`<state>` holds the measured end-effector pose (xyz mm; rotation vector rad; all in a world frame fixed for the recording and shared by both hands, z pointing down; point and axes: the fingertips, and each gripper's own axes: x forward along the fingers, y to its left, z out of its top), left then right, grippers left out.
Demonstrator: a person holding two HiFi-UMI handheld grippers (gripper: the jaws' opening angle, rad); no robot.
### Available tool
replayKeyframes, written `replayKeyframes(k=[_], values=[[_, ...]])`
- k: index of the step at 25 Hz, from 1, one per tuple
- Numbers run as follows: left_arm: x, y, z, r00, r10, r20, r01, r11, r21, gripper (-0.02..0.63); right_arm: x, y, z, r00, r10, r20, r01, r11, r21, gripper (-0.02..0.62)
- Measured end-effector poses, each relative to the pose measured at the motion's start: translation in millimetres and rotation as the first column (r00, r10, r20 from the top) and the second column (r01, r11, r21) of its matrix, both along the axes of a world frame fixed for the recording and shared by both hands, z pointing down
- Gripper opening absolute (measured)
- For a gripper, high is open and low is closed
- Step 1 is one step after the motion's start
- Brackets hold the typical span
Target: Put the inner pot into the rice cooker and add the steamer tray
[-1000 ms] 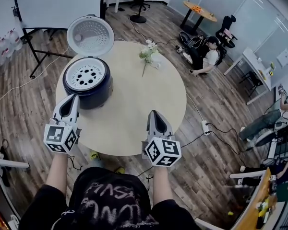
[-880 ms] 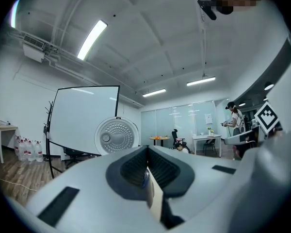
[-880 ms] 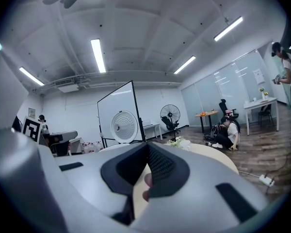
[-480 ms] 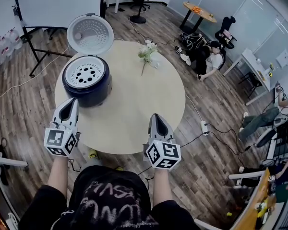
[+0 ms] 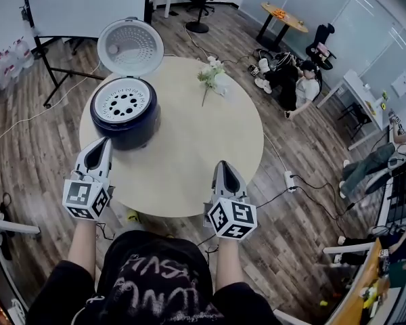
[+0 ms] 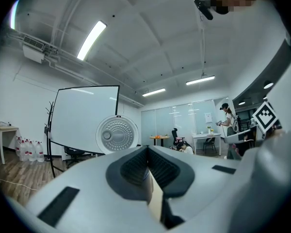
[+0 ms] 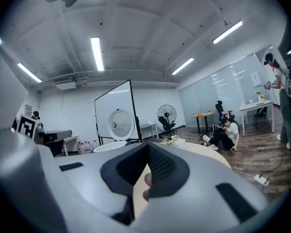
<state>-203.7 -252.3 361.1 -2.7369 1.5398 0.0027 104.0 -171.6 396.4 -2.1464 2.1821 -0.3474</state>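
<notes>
White steamer tray sits in the rice cooker, far left on the table, unmoved. Your left gripper and right gripper stay closed, empty, at the near edge.

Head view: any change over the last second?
Nothing was taken hold of or let go. The left gripper and right gripper stay shut by the table. The rice cooker keeps its lid open, steamer tray in place. Only a person on the floor shifted.

Cooker interior hidden beneath steamer tray
</notes>
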Motion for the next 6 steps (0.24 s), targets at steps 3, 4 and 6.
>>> replayKeyframes(k=[3, 4, 6], values=[[0.6, -0.8, 1.4, 1.000, 0.004, 0.001, -0.004, 1.000, -0.002, 0.012, 0.7, 0.1, 1.1, 1.000, 0.008, 0.003, -0.008, 1.000, -0.001, 0.005], [1.1, -1.1, 1.5, 1.000, 0.005, 0.001, -0.005, 1.000, -0.003, 0.012, 1.2, 0.2, 1.4, 1.000, 0.010, 0.003, -0.010, 1.000, -0.002, 0.005], [2.1, -2.0, 1.3, 1.000, 0.007, 0.001, -0.007, 1.000, -0.003, 0.012, 2.2, 0.4, 1.9, 1.000, 0.014, 0.005, -0.014, 1.000, -0.004, 0.005]])
